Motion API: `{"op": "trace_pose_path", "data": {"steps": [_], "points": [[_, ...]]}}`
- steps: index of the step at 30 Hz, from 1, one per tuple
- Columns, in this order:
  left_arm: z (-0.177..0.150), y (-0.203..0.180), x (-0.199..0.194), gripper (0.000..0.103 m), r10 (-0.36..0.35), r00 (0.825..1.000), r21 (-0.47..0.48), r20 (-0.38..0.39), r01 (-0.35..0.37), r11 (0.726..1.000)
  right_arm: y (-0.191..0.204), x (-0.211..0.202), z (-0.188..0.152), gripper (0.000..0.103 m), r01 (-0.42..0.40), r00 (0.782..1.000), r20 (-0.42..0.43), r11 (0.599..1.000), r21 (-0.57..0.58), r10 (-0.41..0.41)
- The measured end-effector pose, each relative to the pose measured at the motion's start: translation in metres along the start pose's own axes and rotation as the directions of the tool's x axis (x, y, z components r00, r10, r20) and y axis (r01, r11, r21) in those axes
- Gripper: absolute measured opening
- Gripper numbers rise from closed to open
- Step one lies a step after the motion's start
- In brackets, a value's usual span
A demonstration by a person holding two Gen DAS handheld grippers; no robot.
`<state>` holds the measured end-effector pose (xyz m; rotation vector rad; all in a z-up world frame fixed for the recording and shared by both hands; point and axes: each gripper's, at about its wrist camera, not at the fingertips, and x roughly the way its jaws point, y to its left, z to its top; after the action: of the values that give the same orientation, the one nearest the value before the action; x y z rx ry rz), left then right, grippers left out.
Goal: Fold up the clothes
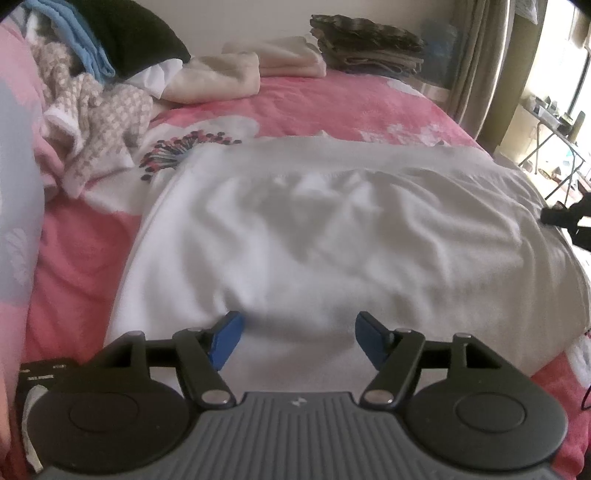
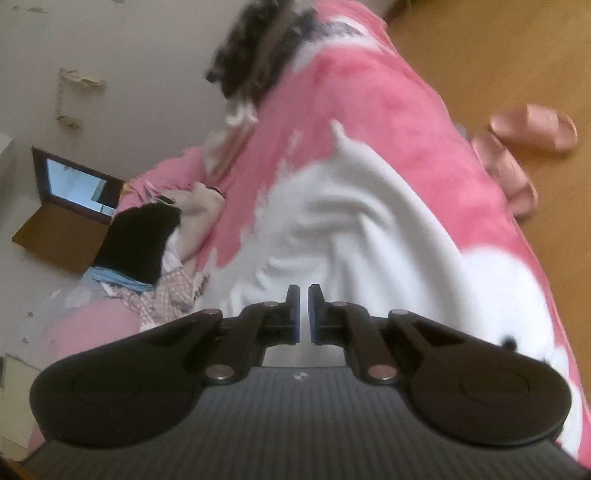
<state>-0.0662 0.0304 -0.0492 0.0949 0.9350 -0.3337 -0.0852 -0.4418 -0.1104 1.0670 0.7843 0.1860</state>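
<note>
Bed cover: a pink blanket with white flower shapes (image 1: 314, 99) was spread over the whole bed, and every garment was laid on it.
Garment in work: a white, creased cloth garment (image 1: 314, 229) was laid flat across the middle of the bed, its near edge directly under the left tool; in the right wrist view the same white cloth (image 2: 369, 229) was seen ahead of the right tool.
Left gripper (image 1: 298, 341): its blue-padded fingers (image 1: 225, 339) were held well apart above the near edge of the white garment, released, with no fold of cloth pinched between the pads.
Right gripper (image 2: 303, 314): its fingers were drawn almost together, with only a thin slit between the pads; whether an edge of white cloth was pinched there could not be told.
Folded stock: two cream folded towels (image 1: 221, 75) and a dark mottled folded stack (image 1: 369, 46) were set along the far edge of the bed.
Unfolded stock: a checked beige-and-white garment (image 1: 99, 110), a light blue cloth (image 1: 81, 37) and a black garment (image 1: 140, 33) were heaped at the far left corner.
Floor: two pink slippers (image 2: 532, 125) were noted on the wooden floor beside the bed.
</note>
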Motion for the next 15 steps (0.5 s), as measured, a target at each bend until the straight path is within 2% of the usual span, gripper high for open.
{"op": "trace_pose_path", "data": {"steps": [1, 4, 6, 9, 10, 12, 15], "points": [[0.0, 0.0, 0.0, 0.07, -0.001, 1.0, -0.001, 0.0, 0.001, 1.0, -0.011, 0.002, 0.004, 0.0, 0.017, 1.0, 0.014, 0.999, 0.044, -0.017], [0.0, -0.001, -0.001, 0.071, -0.001, 1.0, 0.0, -0.002, 0.001, 1.0, -0.031, -0.005, 0.023, 0.002, 0.044, 0.988, 0.137, 0.987, 0.154, -0.066], [0.0, -0.001, -0.002, 0.071, -0.001, 1.0, 0.0, -0.002, 0.001, 1.0, -0.02, -0.009, 0.033, 0.005, 0.088, 0.977, 0.183, 0.99, 0.109, -0.107], [0.0, 0.0, -0.002, 0.071, 0.0, 1.0, -0.003, 0.0, 0.0, 1.0, -0.003, 0.01, 0.037, 0.007, 0.018, 0.995, 0.095, 0.999, 0.043, -0.022], [0.0, -0.001, -0.001, 0.071, 0.001, 1.0, -0.003, 0.001, -0.001, 1.0, -0.001, 0.021, 0.038, 0.011, 0.01, 0.999, 0.053, 0.999, 0.031, -0.012], [-0.001, -0.002, 0.0, 0.071, 0.004, 1.0, 0.006, 0.003, -0.004, 1.0, 0.001, 0.042, 0.041, 0.011, -0.003, 1.0, -0.016, 1.0, 0.013, 0.003], [-0.003, -0.002, -0.002, 0.071, 0.004, 1.0, 0.019, 0.004, -0.004, 1.0, -0.011, 0.061, 0.058, 0.001, -0.021, 1.0, 0.004, 0.998, 0.054, 0.02]]}}
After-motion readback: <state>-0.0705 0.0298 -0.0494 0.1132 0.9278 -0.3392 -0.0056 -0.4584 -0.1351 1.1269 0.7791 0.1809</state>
